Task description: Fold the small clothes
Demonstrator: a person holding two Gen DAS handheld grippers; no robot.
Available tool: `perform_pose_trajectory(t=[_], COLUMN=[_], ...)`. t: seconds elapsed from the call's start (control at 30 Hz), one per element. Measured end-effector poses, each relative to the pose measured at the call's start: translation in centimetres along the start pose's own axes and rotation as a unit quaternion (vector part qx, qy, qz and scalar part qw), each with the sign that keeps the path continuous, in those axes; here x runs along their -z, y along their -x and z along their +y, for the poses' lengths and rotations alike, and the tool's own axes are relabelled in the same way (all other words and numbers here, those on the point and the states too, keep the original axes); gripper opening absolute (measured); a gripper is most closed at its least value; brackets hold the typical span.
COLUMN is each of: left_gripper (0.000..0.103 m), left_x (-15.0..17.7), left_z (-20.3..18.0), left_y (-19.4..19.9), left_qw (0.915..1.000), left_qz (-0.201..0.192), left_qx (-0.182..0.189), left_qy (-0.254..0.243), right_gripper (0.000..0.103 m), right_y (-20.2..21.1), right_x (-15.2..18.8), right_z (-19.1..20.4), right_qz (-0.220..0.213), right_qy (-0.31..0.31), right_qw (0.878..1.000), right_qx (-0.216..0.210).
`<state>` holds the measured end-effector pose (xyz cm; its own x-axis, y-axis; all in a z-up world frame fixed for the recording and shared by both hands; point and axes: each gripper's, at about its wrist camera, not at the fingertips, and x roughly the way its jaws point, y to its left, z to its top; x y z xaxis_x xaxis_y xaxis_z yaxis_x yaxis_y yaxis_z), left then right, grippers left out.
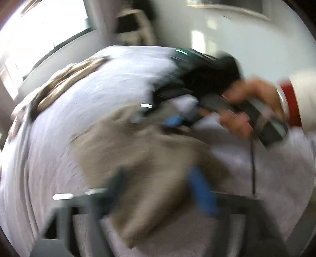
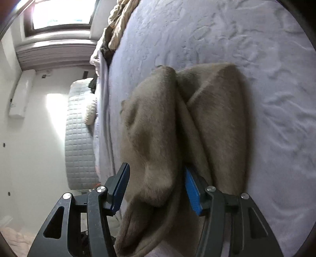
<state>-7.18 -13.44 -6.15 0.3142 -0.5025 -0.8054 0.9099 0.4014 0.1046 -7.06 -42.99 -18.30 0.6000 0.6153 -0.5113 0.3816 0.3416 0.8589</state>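
Observation:
A small beige fleece garment (image 2: 164, 138) lies bunched on the white bed cover (image 2: 256, 59). My right gripper (image 2: 156, 176) is open, its blue pads (image 2: 192, 189) wide apart on either side of a fold of the garment. The left wrist view is heavily blurred: the garment (image 1: 138, 158) lies ahead of my left gripper (image 1: 158, 181), whose jaws stand apart with the cloth between them. The right gripper (image 1: 158, 120) and the hand holding it (image 1: 246, 102) show beyond the garment in that view.
A pile of tan clothes (image 2: 118, 23) lies at the far edge of the bed, also in the left wrist view (image 1: 65, 83). A quilted white mattress or cushion (image 2: 79, 134) stands beside the bed. A window (image 2: 61, 13) is behind.

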Motion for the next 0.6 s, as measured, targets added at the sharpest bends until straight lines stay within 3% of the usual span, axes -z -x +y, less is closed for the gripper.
perform_pose_trajectory(t=[0.1, 0.17, 0.2, 0.23, 0.3, 0.37, 0.47, 0.53, 0.6], left_gripper=[0.082, 0.082, 0.082, 0.082, 0.082, 0.081, 0.081, 0.081, 0.081], left_x=[-0.5, -0.9, -1.3, -1.4, -1.9, -2.3, -3.0, -3.3, -3.2], left_z=[2.5, 4.2, 5.6, 6.9, 9.6, 10.0, 8.1, 6.7, 5.5], left_y=[-0.2, -1.8, -3.3, -4.4, -7.2, -8.4, -7.4, -7.0, -8.1], left_qw=[0.9995, 0.9986, 0.9965, 0.9936, 0.985, 0.9823, 0.9876, 0.9913, 0.9897], left_qz=[0.011, 0.018, 0.033, 0.047, 0.071, 0.081, 0.062, 0.051, 0.071], left_qx=[0.009, -0.028, -0.041, -0.045, -0.031, -0.005, 0.018, 0.021, 0.044], left_qy=[0.027, 0.042, 0.066, 0.092, 0.154, 0.169, 0.143, 0.12, 0.116], right_gripper=[0.054, 0.038, 0.024, 0.017, 0.015, 0.014, 0.014, 0.014, 0.014], right_y=[-1.0, -1.7, -1.7, -1.7, -1.0, 0.0, 1.3, 2.3, 3.1], right_x=[-0.3, -0.7, -0.7, -0.6, -0.1, 0.6, 1.6, 2.4, 2.8], right_z=[0.1, -0.1, -0.4, -0.6, -0.3, 0.9, 3.0, 4.1, 4.0], right_qz=[0.009, 0.007, 0.003, -0.003, -0.021, -0.038, -0.046, -0.052, -0.067], right_qy=[0.002, -0.008, -0.014, -0.019, -0.02, -0.013, 0.009, 0.026, 0.027], right_qw=[1.0, 1.0, 1.0, 1.0, 1.0, 0.999, 0.996, 0.996, 0.995], right_qx=[0.002, 0.018, 0.021, 0.021, 0.006, -0.033, -0.071, -0.07, -0.064])
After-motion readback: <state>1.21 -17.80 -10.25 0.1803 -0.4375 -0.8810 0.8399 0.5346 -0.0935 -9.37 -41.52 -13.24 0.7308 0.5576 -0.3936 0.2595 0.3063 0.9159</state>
